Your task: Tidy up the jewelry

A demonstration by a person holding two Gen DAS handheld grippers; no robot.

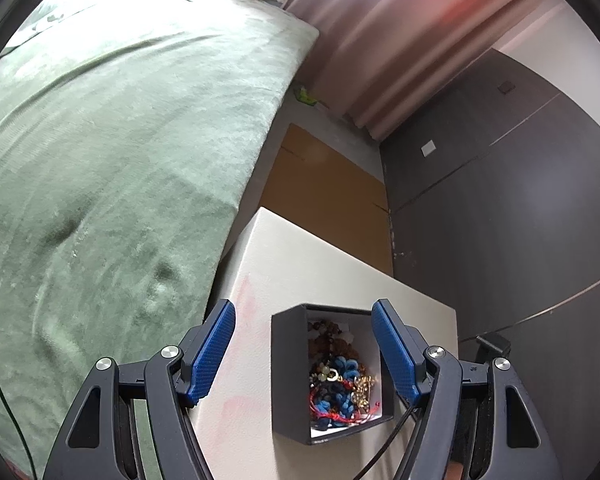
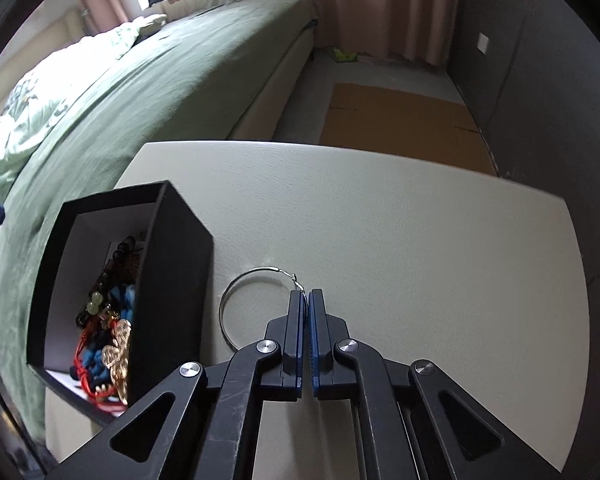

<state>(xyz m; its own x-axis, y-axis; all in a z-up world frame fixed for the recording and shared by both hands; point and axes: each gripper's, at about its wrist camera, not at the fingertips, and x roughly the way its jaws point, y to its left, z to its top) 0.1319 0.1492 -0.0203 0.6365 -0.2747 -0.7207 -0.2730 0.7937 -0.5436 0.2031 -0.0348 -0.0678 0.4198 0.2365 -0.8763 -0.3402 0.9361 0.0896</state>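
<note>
Right tool (image 2: 309, 294) pinches hoop earring (image 2: 236, 304) — left tool (image 1: 303, 344) spread.

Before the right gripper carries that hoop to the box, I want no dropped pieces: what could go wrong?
The right gripper pinches the thin silver hoop only near its clasp, so it may swing or slip out. The black box is already full of tangled jewelry, so the hoop could snag. The open left gripper hovers over the box and could nudge it.
</note>
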